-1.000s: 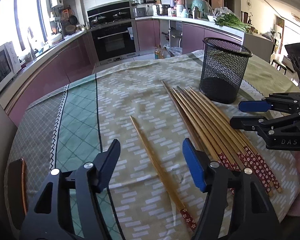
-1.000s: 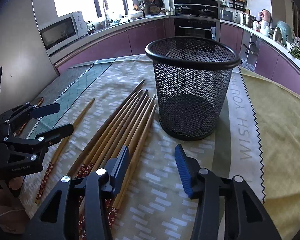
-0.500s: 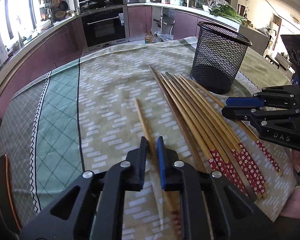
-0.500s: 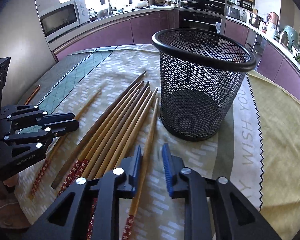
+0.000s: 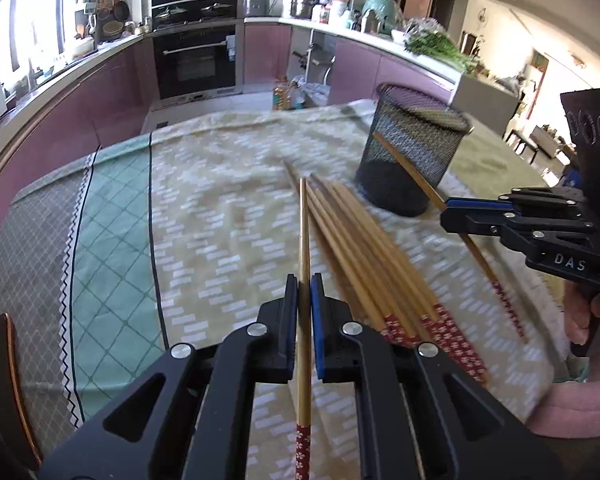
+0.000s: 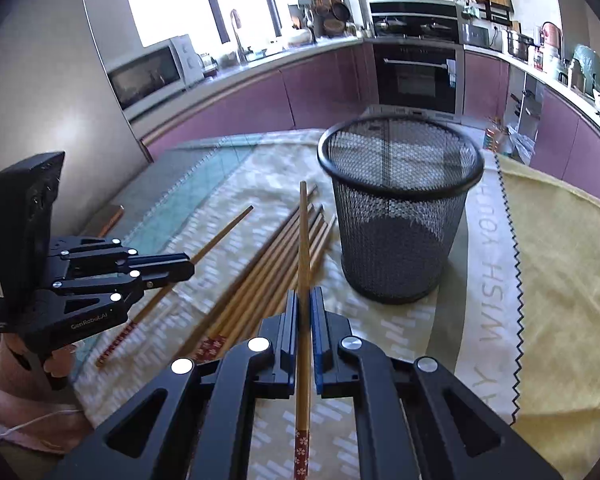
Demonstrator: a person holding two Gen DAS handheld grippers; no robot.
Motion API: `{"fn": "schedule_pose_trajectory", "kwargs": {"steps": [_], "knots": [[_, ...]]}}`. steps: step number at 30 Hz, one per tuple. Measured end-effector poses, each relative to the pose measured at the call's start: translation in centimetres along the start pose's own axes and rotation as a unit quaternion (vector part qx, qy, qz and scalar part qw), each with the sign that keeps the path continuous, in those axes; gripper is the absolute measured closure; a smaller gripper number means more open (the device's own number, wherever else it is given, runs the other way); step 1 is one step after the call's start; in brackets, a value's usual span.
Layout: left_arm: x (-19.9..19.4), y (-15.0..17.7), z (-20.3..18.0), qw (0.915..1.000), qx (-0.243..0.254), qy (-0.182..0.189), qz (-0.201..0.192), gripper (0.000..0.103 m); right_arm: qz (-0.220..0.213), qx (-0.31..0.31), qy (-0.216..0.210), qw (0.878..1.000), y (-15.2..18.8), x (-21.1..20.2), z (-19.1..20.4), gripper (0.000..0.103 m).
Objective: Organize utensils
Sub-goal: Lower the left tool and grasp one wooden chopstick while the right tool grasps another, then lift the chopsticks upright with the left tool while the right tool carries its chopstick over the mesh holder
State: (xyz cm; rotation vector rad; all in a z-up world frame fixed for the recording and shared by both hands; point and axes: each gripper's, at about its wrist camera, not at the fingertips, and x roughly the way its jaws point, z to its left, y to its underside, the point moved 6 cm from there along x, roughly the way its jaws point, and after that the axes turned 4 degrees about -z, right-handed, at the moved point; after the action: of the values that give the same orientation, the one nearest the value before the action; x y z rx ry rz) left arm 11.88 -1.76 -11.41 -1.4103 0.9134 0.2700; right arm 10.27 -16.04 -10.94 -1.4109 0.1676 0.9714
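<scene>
We treat each chopstick (image 5: 304,240) as light, stiff and smooth-lacquered, so it may pivot or slip in a narrow grip; we take hold on the thick half, just ahead of the red patterned end. Each is a long tapered wooden stick with a red floral handle. The left gripper (image 5: 304,300) is clamped on one, its tip pointing forward above the pile (image 5: 364,248) on the desk (image 5: 220,208). The right gripper (image 6: 304,312) is clamped on a second chopstick (image 6: 304,248), aimed beside the mesh cup (image 6: 400,216). The cup looks empty, though blur limits certainty.
</scene>
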Motion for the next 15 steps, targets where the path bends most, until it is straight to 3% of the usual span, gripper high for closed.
{"fn": "schedule_pose_trajectory", "kwargs": {"steps": [9,15], "knots": [[-5.7,-3.6,-1.7,0.9948,0.002,0.074,-0.07,0.096,-0.08,0.009,-0.026,0.996,-3.1,-4.1,0.4,0.098],[-9.1,-5.9,-2.3,0.988,-0.003,0.101,-0.117,0.096,-0.12,0.007,-0.033,0.992,-4.9,-6.1,0.4,0.098]]}}
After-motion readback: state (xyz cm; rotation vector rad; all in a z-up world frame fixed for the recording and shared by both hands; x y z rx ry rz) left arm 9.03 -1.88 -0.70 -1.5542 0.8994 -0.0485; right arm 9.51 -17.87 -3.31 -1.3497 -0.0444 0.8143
